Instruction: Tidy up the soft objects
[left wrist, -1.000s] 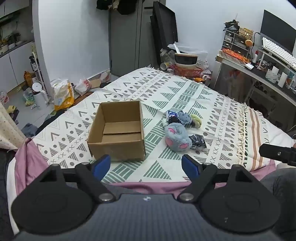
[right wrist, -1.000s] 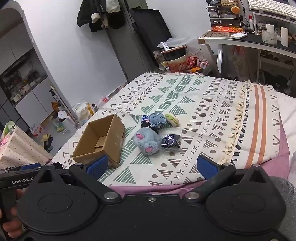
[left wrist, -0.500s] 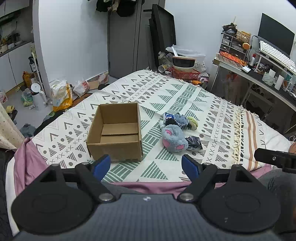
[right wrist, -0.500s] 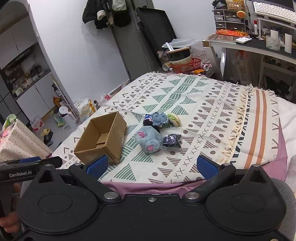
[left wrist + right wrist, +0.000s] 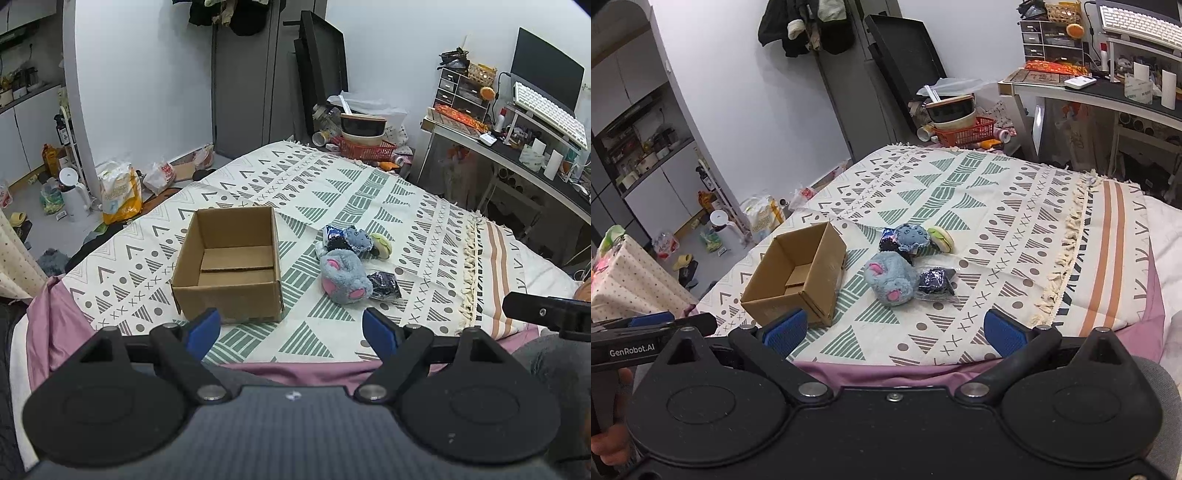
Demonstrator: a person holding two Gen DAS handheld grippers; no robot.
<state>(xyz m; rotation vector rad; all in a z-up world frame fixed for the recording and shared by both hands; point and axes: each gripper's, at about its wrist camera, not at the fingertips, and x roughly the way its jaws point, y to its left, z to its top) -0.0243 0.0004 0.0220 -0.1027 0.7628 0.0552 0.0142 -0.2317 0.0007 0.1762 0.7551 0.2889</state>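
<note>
An open, empty cardboard box [image 5: 229,266] [image 5: 798,275] sits on the patterned bedspread. Just right of it lies a cluster of soft things: a blue plush mouse with pink ears [image 5: 343,277] [image 5: 892,278], a smaller blue plush [image 5: 356,238] [image 5: 914,236], a green-and-cream burger plush [image 5: 380,243] [image 5: 942,238] and a dark wrapped bundle [image 5: 384,284] [image 5: 936,282]. My left gripper [image 5: 291,328] hovers open at the bed's near edge, in front of the box. My right gripper [image 5: 894,328] is open too, short of the plush cluster, holding nothing.
The bedspread [image 5: 332,192] covers the bed, with pink sheet [image 5: 55,325] at the near edge. A desk [image 5: 517,158] with keyboard and monitor stands right. A red basket with bowls [image 5: 364,142] sits beyond the bed's far end. Bags and a kettle [image 5: 74,195] clutter the floor left.
Both grippers have drawn back and risen slightly, so the box and plush cluster sit a little farther away in view. Jaws stayed open; nothing on the bed moved.
</note>
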